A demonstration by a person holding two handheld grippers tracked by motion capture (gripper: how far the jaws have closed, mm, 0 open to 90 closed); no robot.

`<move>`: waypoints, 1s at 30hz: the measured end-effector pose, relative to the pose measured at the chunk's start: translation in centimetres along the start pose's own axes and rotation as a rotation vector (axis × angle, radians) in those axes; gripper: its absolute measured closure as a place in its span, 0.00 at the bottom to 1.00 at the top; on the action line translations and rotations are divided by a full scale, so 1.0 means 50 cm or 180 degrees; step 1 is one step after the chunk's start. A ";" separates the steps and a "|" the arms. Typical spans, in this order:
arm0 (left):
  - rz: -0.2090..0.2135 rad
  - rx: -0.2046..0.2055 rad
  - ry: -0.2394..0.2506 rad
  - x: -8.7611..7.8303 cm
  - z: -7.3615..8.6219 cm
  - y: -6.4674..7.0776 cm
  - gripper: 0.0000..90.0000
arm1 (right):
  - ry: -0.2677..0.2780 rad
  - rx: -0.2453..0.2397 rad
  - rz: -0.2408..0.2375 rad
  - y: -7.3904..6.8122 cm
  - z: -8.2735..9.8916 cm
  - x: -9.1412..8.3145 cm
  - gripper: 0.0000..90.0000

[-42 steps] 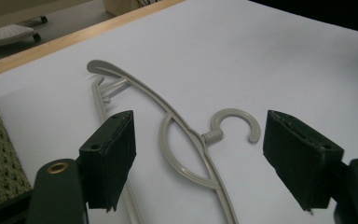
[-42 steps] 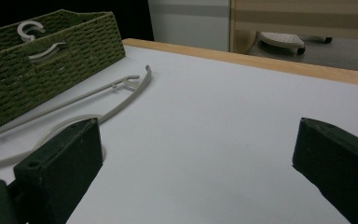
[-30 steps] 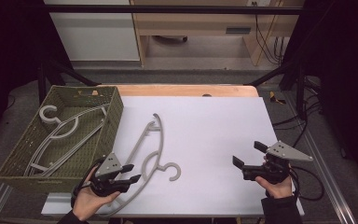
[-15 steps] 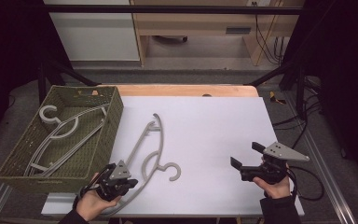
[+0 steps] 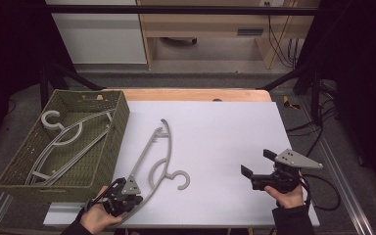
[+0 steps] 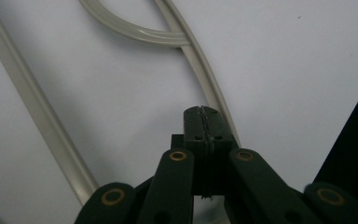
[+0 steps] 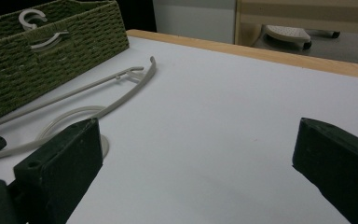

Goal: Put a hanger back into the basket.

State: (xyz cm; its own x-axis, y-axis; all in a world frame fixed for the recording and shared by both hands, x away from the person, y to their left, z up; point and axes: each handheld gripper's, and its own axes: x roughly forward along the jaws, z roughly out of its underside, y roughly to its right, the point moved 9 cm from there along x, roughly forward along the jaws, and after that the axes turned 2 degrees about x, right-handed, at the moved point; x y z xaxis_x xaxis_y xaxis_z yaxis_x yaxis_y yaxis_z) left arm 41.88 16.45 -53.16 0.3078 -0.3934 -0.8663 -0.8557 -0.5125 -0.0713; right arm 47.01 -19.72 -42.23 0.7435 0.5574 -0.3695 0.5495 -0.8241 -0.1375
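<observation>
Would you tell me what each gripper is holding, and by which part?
The left gripper clamps the grey hanger on its curved shoulder arm near the end; the right gripper holds nothing.

A white table (image 5: pixel 215 132) with a wooden strip along its far edge carries a grey hanger (image 5: pixel 157 155), lying flat near the left front. A green woven basket (image 5: pixel 112 142) sits at the table's left edge, just beside the hanger

No readable text, label, brand, number or sign anywhere.
</observation>
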 end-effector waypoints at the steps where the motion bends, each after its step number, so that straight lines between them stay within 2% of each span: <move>1: 0.0001 0.0004 -0.0009 0.002 0.000 0.000 1.00 | 0.0002 0.0002 -0.0002 0.000 0.000 0.000 0.02; 3: -0.0028 0.0003 -0.0012 0.007 0.000 0.000 1.00 | 0.0000 0.0003 -0.0006 0.000 0.000 0.000 0.02; 7: 0.0006 -0.0053 0.0033 0.010 -0.004 0.001 1.00 | 0.0000 0.0017 -0.0002 -0.001 0.000 0.002 0.02; 13: 0.0056 -0.0050 0.0107 0.020 -0.022 0.018 1.00 | 0.0007 0.0010 -0.0008 -0.002 -0.001 0.002 0.02; 15: 0.0137 -0.0058 0.0142 0.025 -0.033 0.031 1.00 | 0.0001 0.0000 -0.0021 -0.003 -0.001 0.002 0.02; 17: 0.0106 -0.0034 0.0168 0.032 -0.045 0.041 1.00 | -0.0001 0.0011 -0.0028 -0.004 0.000 0.003 0.02; 19: 0.0167 -0.0048 0.0199 0.039 -0.058 0.053 1.00 | -0.0009 0.0013 -0.0024 -0.003 0.000 0.004 0.02; 20: 0.0128 -0.0041 0.0211 0.043 -0.065 0.057 1.00 | -0.0005 0.0025 -0.0019 -0.004 0.000 0.005 0.02; 23: 0.0163 -0.0052 0.0242 0.056 -0.089 0.071 1.00 | -0.0009 0.0011 -0.0023 -0.005 0.001 0.006 0.02; 25: 0.0129 -0.0019 0.0251 0.065 -0.107 0.081 1.00 | -0.0013 0.0024 -0.0025 -0.005 0.001 0.008 0.02; 30: 0.0205 0.0055 0.0280 0.091 -0.155 0.113 1.00 | -0.0003 0.0031 -0.0045 -0.006 0.001 0.007 0.02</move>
State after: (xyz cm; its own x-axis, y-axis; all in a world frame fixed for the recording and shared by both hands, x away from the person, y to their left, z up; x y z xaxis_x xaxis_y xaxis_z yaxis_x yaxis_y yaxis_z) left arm 41.65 5.84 -53.66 0.2867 -0.4909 -0.8227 -0.8817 -0.4711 -0.0262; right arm 47.10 -19.30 -42.34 0.7354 0.5689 -0.3682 0.5561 -0.8171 -0.1517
